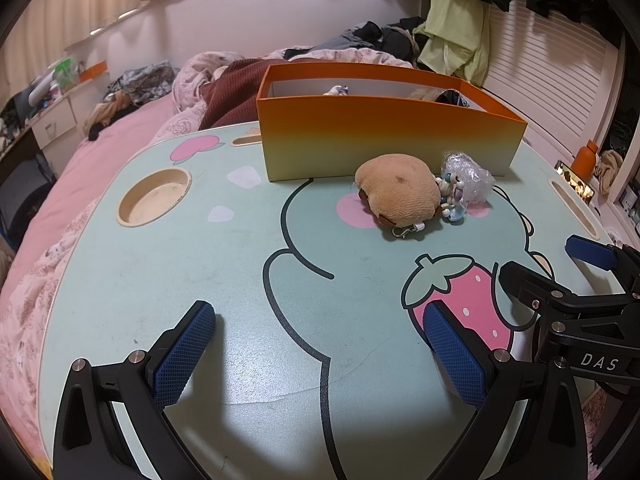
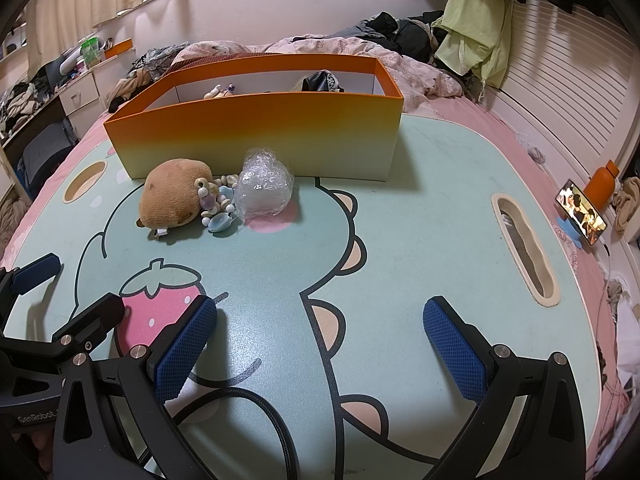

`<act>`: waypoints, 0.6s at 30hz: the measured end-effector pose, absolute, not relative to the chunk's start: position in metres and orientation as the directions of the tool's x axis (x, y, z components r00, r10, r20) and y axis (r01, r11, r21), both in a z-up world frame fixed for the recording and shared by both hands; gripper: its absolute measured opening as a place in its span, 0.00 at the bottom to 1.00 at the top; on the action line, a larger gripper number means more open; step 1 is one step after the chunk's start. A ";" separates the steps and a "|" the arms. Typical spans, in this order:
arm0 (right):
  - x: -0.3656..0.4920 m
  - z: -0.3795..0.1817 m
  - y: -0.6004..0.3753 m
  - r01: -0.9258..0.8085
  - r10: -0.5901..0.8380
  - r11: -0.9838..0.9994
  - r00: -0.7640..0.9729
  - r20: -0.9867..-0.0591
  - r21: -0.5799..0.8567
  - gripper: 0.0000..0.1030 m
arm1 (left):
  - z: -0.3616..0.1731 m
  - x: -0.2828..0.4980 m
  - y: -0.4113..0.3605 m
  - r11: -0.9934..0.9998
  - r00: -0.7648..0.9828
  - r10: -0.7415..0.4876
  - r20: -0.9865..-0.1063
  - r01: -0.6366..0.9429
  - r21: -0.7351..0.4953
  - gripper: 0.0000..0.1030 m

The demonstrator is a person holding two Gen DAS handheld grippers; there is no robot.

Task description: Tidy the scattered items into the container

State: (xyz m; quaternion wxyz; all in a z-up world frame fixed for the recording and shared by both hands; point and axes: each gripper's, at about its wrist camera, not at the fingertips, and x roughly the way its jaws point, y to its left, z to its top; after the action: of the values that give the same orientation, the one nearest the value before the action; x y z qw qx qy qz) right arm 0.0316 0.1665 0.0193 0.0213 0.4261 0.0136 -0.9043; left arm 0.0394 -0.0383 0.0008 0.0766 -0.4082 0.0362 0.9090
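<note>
Bare tabletop [image 2: 420, 208] stretches between the near edge and the orange box [image 2: 256, 136], whose open top is unobstructed. A plush toy [image 2: 174, 196], bead string [image 2: 216, 204] and bubble-wrap bundle [image 2: 262, 192] crowd the box's front wall (touching one another), blocking that stretch.

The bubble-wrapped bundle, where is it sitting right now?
The clear bubble-wrapped bundle sits on the mint cartoon lap table, just in front of the orange box, with pastel beads and a tan plush toy to its left.
</note>
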 end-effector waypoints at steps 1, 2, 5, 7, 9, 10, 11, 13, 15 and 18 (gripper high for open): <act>0.032 0.019 0.167 0.050 -0.027 -0.999 -0.636 -0.771 -0.006 1.00 | 0.001 0.040 -0.038 -0.986 -0.655 0.110 -0.748 -0.169 0.003 1.00; 0.032 0.019 0.167 0.050 -0.027 -0.999 -0.636 -0.771 -0.007 1.00 | 0.001 0.040 -0.038 -0.986 -0.655 0.110 -0.748 -0.169 0.003 1.00; 0.032 0.020 0.166 0.049 -0.026 -0.999 -0.636 -0.771 -0.007 1.00 | 0.001 0.040 -0.038 -0.986 -0.655 0.110 -0.747 -0.169 0.003 1.00; 0.032 0.020 0.167 0.049 -0.026 -0.999 -0.637 -0.771 -0.006 1.00 | 0.001 0.040 -0.039 -0.986 -0.655 0.110 -0.747 -0.169 0.003 1.00; 0.032 0.020 0.166 0.049 -0.026 -0.999 -0.637 -0.771 -0.007 1.00 | 0.001 0.040 -0.038 -0.986 -0.655 0.111 -0.747 -0.169 0.002 1.00; 0.032 0.020 0.166 0.049 -0.026 -0.999 -0.637 -0.771 -0.007 1.00 | 0.001 0.040 -0.038 -0.986 -0.655 0.110 -0.747 -0.168 0.002 1.00; 0.032 0.020 0.166 0.049 -0.026 -0.999 -0.637 -0.771 -0.008 1.00 | 0.001 0.040 -0.038 -0.986 -0.655 0.110 -0.747 -0.169 0.003 1.00; 0.032 0.020 0.167 0.050 -0.026 -0.999 -0.637 -0.771 -0.007 1.00 | 0.001 0.040 -0.038 -0.986 -0.655 0.110 -0.747 -0.169 0.003 1.00; 0.032 0.020 0.165 0.048 -0.026 -0.999 -0.637 -0.771 -0.007 1.00 | 0.000 0.040 -0.039 -0.986 -0.655 0.111 -0.747 -0.169 0.002 1.00; 0.032 0.020 0.165 0.048 -0.025 -0.999 -0.637 -0.771 -0.007 1.00 | 0.000 0.040 -0.039 -0.985 -0.655 0.112 -0.747 -0.170 0.002 1.00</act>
State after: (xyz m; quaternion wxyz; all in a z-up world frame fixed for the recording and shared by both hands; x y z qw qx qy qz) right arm 0.0324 0.1654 0.0201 0.0200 0.4257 0.0135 -0.9046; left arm 0.0397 -0.0385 0.0004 0.0775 -0.4077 0.0358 0.9091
